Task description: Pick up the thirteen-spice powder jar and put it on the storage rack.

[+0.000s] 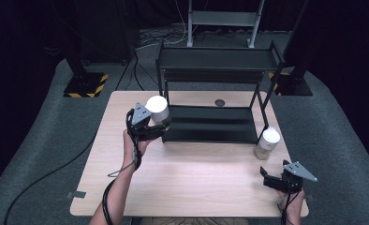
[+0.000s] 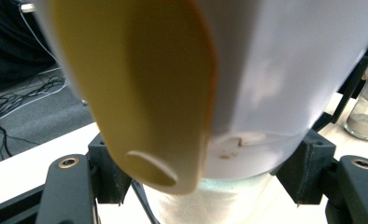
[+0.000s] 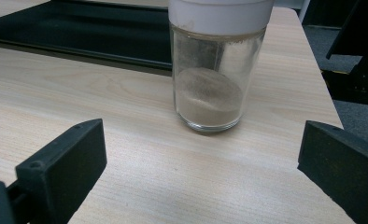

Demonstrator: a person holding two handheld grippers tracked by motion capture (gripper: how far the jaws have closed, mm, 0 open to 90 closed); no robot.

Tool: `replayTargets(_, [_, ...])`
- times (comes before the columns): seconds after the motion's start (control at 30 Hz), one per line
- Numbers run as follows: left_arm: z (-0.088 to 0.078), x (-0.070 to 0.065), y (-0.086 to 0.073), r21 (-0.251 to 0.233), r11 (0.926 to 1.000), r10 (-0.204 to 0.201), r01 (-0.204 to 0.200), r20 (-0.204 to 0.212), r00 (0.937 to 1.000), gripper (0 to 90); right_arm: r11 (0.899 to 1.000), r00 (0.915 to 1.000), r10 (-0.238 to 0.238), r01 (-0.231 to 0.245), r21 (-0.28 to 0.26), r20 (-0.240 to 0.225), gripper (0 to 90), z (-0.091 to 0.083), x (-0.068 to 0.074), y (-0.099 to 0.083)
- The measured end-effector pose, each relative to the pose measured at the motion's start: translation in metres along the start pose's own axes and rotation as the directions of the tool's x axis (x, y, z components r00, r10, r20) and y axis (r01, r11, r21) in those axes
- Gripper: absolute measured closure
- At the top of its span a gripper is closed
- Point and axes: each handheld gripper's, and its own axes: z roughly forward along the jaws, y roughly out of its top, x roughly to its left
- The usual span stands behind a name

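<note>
Glass jar (image 1: 157, 110) with a white lid and powder inside sits squeezed in my left gripper (image 1: 151, 129), beside the black shelf (image 1: 210, 123). I count two jars; the second jar (image 1: 267, 144) stands before my wide-open right gripper (image 1: 268, 181).

Light wooden table (image 1: 192, 183) in the middle of the frame, with a black two-tier shelf rack (image 1: 218, 61) at its far edge. Grey carpet (image 1: 42, 140) all around, cables (image 1: 161, 37) trailing top centre. Hazard-striped stand base (image 1: 85, 86) upper left, darkness behind.
</note>
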Motion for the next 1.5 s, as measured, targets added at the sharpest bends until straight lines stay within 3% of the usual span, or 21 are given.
replayTargets(1.5, [0.018,0.017,0.061,-0.025,0.9989,0.04,-0.039,0.04,0.9984,30.0,1.0,0.9998,0.015,-0.016,-0.026,-0.011,0.0,-0.002,-0.003,-0.004])
